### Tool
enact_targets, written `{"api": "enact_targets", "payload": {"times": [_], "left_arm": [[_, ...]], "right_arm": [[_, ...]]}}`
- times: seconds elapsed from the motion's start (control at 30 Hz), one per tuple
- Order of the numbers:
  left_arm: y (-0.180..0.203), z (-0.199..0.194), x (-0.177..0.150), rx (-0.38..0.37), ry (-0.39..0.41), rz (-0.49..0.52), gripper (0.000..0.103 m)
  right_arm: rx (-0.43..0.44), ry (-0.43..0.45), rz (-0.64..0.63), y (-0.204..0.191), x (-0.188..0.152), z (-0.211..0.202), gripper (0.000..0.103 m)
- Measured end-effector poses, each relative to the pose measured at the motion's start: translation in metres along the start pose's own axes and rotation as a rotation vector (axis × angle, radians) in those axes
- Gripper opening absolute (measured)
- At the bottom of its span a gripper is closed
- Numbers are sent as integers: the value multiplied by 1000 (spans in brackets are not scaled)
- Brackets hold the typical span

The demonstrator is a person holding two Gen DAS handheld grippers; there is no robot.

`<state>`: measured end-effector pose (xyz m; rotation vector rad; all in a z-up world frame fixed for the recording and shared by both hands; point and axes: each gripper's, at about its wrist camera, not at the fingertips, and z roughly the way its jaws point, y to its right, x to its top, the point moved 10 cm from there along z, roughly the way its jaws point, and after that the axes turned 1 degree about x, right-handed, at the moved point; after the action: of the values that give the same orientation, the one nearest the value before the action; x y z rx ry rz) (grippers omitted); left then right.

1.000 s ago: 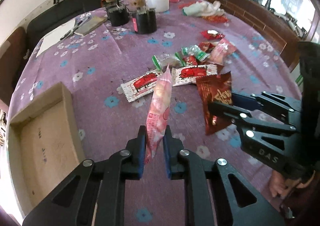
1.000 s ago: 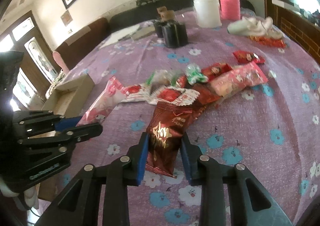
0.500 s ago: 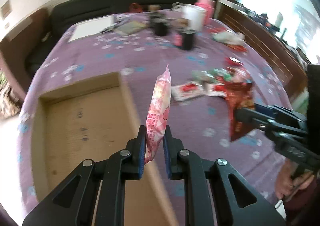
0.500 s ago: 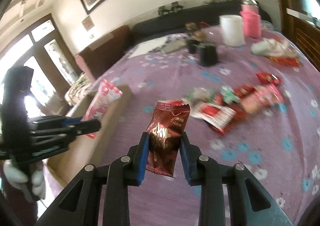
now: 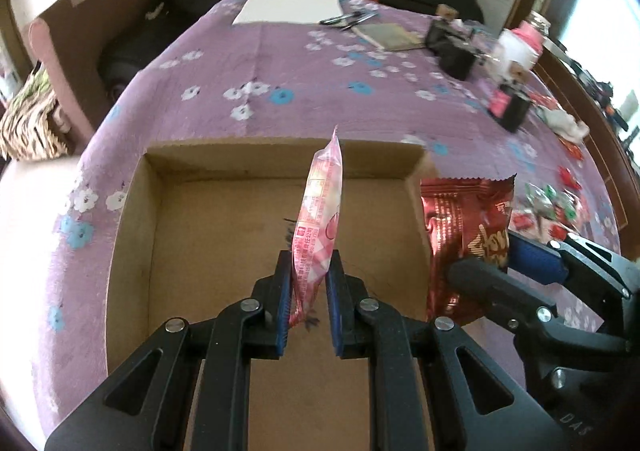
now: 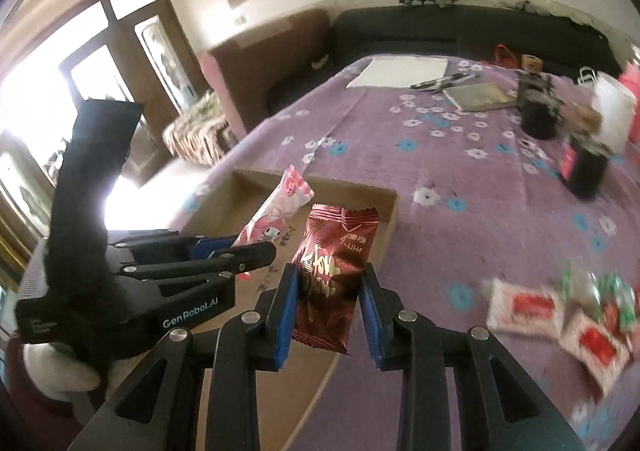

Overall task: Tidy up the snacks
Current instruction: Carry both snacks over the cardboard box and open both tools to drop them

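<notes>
Pink packet [image 5: 318, 219] between left tool [image 5: 307, 291] fingers.

On the purple floral tablecloth [image 5: 260, 63] lie white paper [image 5: 288, 6], pens [image 5: 348, 18], and a notebook [image 5: 390, 36].

Cardboard box [image 5: 136, 235]: I lose its near end under my left gripper [image 5: 307, 301].
Snack pile [image 6: 568, 311]: motion-blurred at the table's right edge; I can't read any wrapper.
Dark red packet [image 5: 466, 235]: lower part hidden behind the right gripper [image 5: 508, 271].
</notes>
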<state>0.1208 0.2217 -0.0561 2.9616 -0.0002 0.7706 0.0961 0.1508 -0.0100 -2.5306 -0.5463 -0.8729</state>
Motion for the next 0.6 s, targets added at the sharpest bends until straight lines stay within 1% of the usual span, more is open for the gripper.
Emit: {"api": "enact_targets", "payload": {"times": [0.13,0.2,0.23,0.27,0.3,0.37,0.47,0.53,0.57,0.6], "left_arm": [[-9,10,4,-5,-1,-36,15],[-9,10,4,-25,-5,-53,22],[-9,10,3,-31,-7,-64,23],[-9,8,3,-37,-5,-71,23],[-10,5,3,-38,0,-77,23],[-11,-5,3,-22,25,-80,23],[-11,-23,4,-11,70,-88,23],[-2,-40,5,-20,107,-75,23],[6,-48,6,-28,126,-57,23],[16,-55,7,-38,142,-32,24]], "right_arm": [[-2,-16,0,4,3,18,30],[-4,-14,-12,5,4,21,31],[-12,-10,-15,5,3,18,31],[-16,-7,-17,6,5,19,35],[-13,2,-15,8,5,16,41],[1,24,5,9,6,6,46],[15,65,60,25,5,-21,46],[-12,89,90,48,-2,-44,46],[-36,101,98,60,-6,-54,46],[-79,113,107,80,-14,-67,46]]}}
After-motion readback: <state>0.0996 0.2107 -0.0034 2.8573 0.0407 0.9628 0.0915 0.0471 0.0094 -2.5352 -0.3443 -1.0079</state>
